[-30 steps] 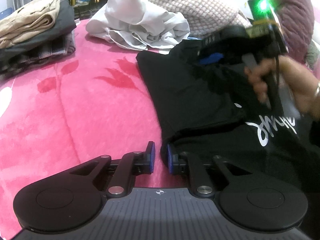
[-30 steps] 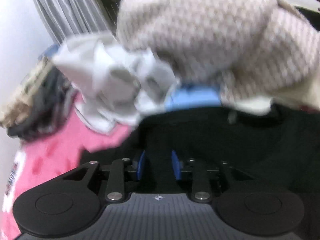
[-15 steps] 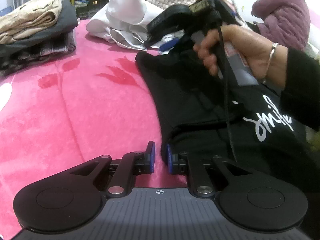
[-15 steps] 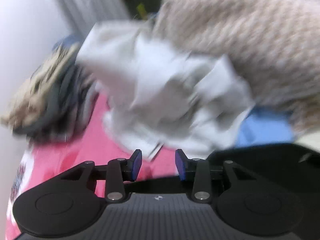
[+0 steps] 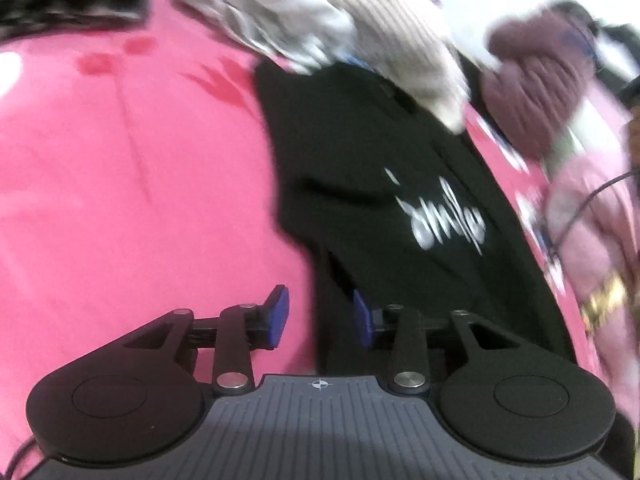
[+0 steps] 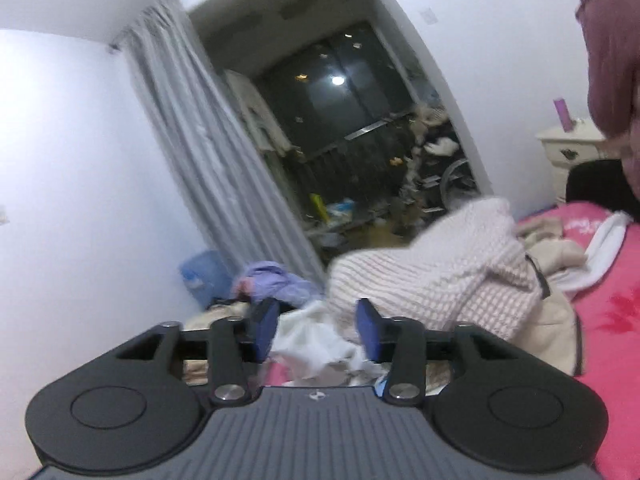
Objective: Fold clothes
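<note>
1. a black shirt (image 5: 372, 168) with white lettering lies on a pink blanket (image 5: 120, 184).
2. the left gripper (image 5: 318, 316), jaws just parted and empty, straddles the shirt's near left edge.
3. the right gripper (image 6: 316, 330), also just opened and empty, points over a white knit (image 6: 440, 272).

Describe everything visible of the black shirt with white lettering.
The black shirt looks like soft knit and carries blurred white cursive lettering on its front. It lies partly folded and flat on the pink bedspread, its far edge tucked under the heap of pale clothes. Its near edge sits between the left gripper's parted blue pads, unpinched.
</note>
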